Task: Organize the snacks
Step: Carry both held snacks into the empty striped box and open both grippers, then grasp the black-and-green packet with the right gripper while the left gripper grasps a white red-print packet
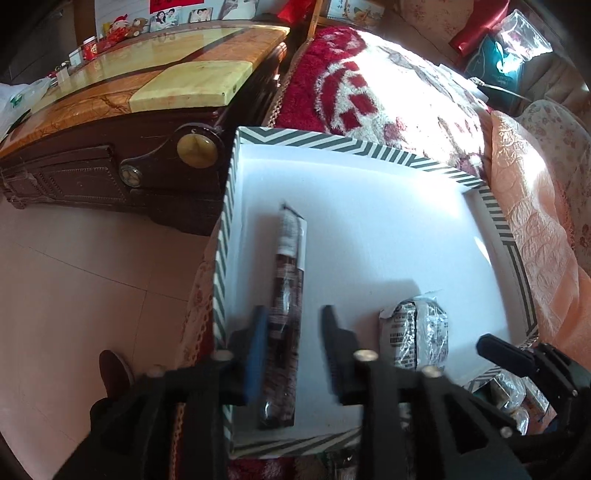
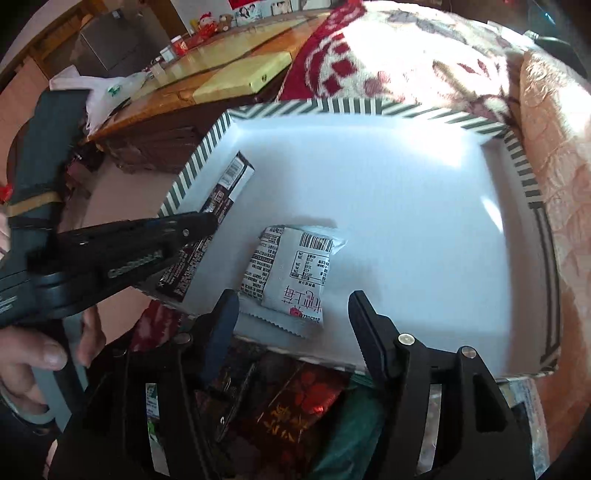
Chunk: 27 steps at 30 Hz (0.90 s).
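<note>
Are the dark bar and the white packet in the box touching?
Apart. The right wrist view shows bare white box floor between the dark bar and white packet.

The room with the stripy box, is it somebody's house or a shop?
Most likely a home's living room. A stone-topped coffee table stands beside a sofa covered with a red and white blanket, family photos and soft toys sit behind it, and the striped box rests on the sofa.

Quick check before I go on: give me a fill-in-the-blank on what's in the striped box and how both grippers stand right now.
1. The striped box holds ____ snack packets.
2. The long dark packet lies along the box's ____ wall.
3. The white packet shows a printed ____ near its top edge.
4. Both the left gripper and the right gripper stand ____.

Missing words: two; left; barcode; open
</note>
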{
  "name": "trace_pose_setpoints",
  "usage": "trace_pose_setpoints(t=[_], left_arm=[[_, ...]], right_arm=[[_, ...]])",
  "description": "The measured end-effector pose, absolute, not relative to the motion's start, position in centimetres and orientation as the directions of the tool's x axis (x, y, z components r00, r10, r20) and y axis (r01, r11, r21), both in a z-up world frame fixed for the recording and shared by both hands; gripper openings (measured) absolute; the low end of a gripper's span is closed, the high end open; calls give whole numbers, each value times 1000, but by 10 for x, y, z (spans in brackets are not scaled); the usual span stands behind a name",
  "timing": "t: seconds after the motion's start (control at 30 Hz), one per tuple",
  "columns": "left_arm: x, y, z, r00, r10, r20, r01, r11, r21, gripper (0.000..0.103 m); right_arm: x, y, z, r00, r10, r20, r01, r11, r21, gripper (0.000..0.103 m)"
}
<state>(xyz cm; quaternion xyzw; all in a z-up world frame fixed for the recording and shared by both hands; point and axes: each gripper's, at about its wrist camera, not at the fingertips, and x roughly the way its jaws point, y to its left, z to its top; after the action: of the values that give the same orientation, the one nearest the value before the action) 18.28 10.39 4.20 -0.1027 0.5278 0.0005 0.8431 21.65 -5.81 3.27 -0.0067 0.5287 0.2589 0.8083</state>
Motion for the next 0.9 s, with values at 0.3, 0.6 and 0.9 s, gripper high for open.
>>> trace_pose_setpoints(t=[0.3,0.6,0.9], left_arm=[[114,91,91,588,-82,-805,-73,985,-154,82],[35,80,108,633,-48,-773,-73,990,-121,87],[-11,81,109,638,-26,-770,-107,987,-121,89]], right_arm=[[162,-77,59,371,435,-821,-438,861,258,62],[92,-101,75,434,449,-782,-422,867,264,62],[47,-110,85,455,450,-768,-422,869,259,62]])
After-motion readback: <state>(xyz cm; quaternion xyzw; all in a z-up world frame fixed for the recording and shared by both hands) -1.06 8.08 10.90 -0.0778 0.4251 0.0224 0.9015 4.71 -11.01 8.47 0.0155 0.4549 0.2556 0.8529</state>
